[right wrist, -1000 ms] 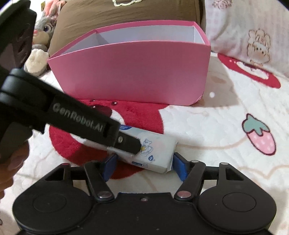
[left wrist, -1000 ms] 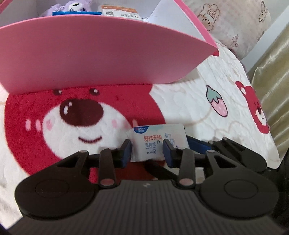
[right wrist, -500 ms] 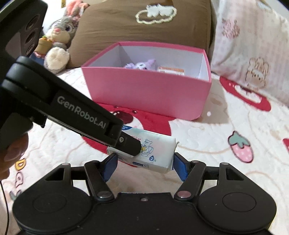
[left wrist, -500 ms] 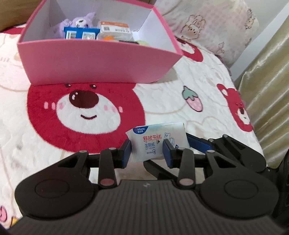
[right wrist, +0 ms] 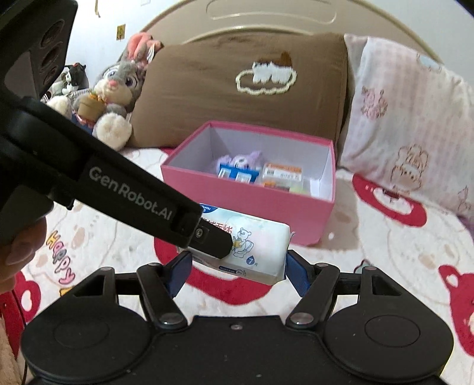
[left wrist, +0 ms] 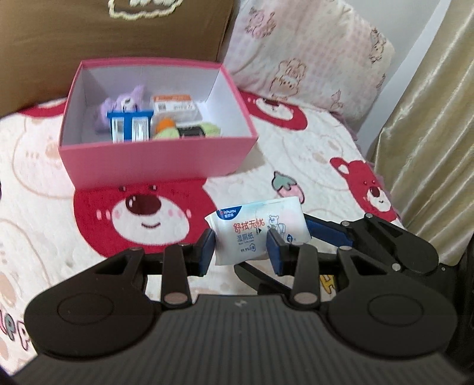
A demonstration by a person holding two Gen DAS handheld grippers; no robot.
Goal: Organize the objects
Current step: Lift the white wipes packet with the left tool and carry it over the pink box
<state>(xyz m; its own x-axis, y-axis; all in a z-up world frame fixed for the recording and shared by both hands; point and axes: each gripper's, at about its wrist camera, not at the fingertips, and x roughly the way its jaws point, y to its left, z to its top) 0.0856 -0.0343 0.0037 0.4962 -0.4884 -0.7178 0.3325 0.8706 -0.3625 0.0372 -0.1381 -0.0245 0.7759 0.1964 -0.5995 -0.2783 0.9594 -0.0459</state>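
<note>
The left wrist camera sits just behind its own left hand-held gripper (left wrist: 240, 247) and looks forward and down over the bed (left wrist: 311, 154), with the pink box (left wrist: 154, 160) a little way ahead, left of centre, and a curtain (left wrist: 429, 133) at the right edge. The right wrist camera sits likewise behind the right hand-held gripper (right wrist: 235, 274) and faces the headboard (right wrist: 266, 17), the box (right wrist: 251, 204) near centre. Both views share the box, the wipes pack (left wrist: 260, 234) (right wrist: 254, 251), the brown pillow (left wrist: 118, 32) (right wrist: 237, 88), the pink pillow (left wrist: 311, 53) (right wrist: 408, 124), and each other's fingers.
</note>
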